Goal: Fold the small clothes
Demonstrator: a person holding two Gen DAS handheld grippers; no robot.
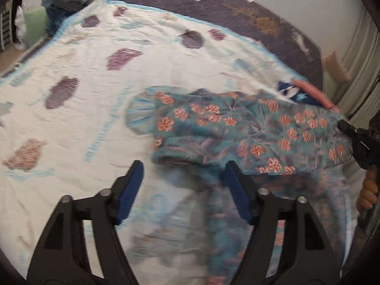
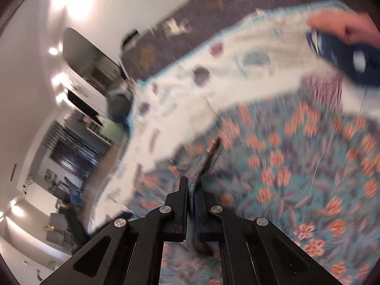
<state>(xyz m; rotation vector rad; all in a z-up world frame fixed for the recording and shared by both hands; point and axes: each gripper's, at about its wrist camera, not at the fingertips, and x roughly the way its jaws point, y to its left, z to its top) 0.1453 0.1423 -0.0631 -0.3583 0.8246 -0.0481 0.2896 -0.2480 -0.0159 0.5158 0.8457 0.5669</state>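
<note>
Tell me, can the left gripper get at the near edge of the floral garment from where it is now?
Probably yes. The left gripper is open just short of the floral garment, with only bare blanket between. The right gripper grips a far corner.

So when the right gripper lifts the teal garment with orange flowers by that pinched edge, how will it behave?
Probably floppy: the teal garment with orange flowers already lies in soft folds on the white patterned blanket. It looks thin and light, since the right gripper is shut on just a small peak of cloth. The rest would likely sag and trail; the left gripper stands open nearby.
</note>
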